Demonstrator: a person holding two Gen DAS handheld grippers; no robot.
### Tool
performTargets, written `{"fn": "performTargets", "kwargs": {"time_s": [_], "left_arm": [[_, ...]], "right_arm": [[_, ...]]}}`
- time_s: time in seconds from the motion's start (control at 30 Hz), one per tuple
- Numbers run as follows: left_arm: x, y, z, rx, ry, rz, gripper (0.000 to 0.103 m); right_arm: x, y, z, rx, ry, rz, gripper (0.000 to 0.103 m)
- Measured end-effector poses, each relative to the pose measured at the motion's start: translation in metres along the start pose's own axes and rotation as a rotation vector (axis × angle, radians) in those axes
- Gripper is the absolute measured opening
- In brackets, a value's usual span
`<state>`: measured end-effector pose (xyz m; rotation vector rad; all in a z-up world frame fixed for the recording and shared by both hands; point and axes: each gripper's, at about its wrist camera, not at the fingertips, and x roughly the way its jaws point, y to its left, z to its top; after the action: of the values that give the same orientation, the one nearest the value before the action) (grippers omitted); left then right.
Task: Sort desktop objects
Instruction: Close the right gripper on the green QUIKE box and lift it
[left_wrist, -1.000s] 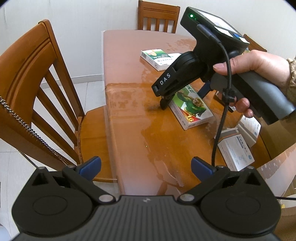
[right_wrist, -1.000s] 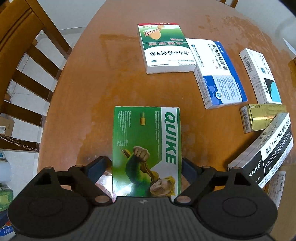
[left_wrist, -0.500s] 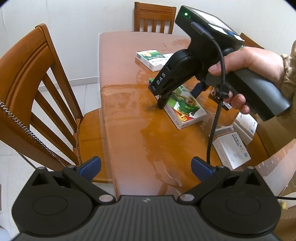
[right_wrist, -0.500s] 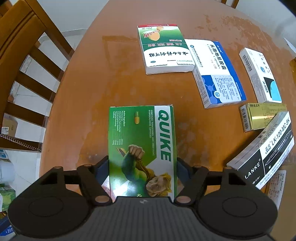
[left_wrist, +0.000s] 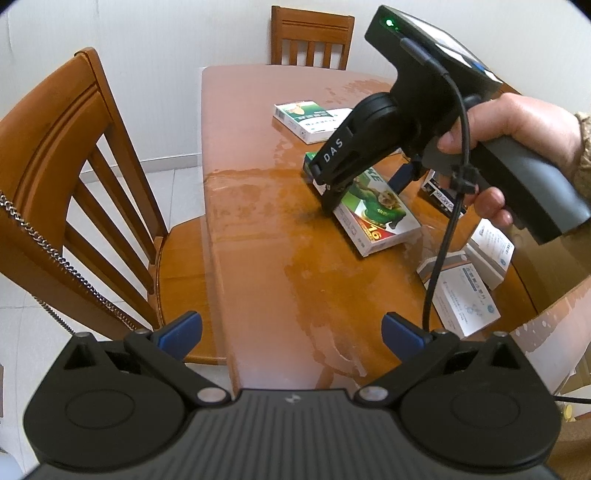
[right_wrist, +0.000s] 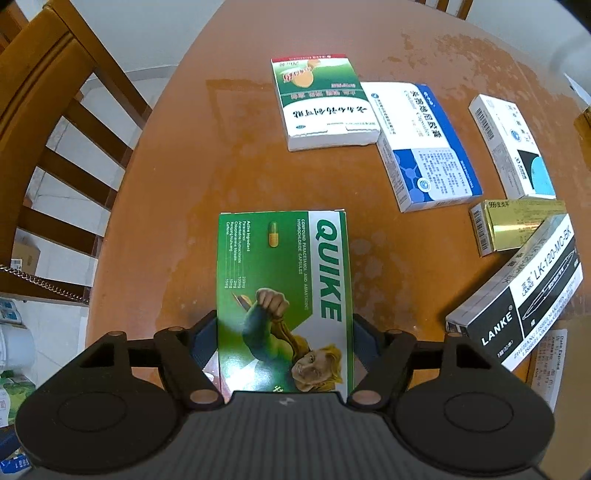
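Fingers (right_wrist: 205, 341) of the right gripper (right_wrist: 284, 343) stand on both long sides of the green QUIKE box (right_wrist: 284, 295), and the pads look closed against its edges, so I judge the box is gripped, though it lies flat on the surface (right_wrist: 184, 166). The box is near the surface edge that faces the wooden chair (left_wrist: 74, 184), with its nearer end under the gripper body.

From the left view, the left gripper (left_wrist: 291, 332) hangs over the near edge of the surface with its blue fingers (left_wrist: 181, 328) wide apart and nothing between them. Farther out, a hand (left_wrist: 509, 147) holds the right gripper, which points steeply down on the box.

I think this box is thin cardboard, light and mostly hollow. It should lift easily, but the walls can dent if the squeeze is strong. The printed faces look smooth, so it may slip or tilt. Holding across the narrow width, closer to the middle of its length, would keep it more level.

Beyond it lie a green-and-white box (right_wrist: 321, 103), a blue-and-white box (right_wrist: 421, 144), a gold box (right_wrist: 517, 225) and a LANKE box (right_wrist: 524, 295).
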<state>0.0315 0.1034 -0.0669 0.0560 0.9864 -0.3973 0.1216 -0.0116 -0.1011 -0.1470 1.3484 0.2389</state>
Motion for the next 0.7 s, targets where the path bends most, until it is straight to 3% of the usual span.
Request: {"fn": "performTargets", "kwargs": {"time_s": [0.7], "left_arm": [[-0.003, -0.009, 0.0, 0.033, -0.001, -0.006, 0.103]], "right_arm": [[-0.04, -0.019, -0.018, 0.06, -0.086, 0.064, 0.077]]}}
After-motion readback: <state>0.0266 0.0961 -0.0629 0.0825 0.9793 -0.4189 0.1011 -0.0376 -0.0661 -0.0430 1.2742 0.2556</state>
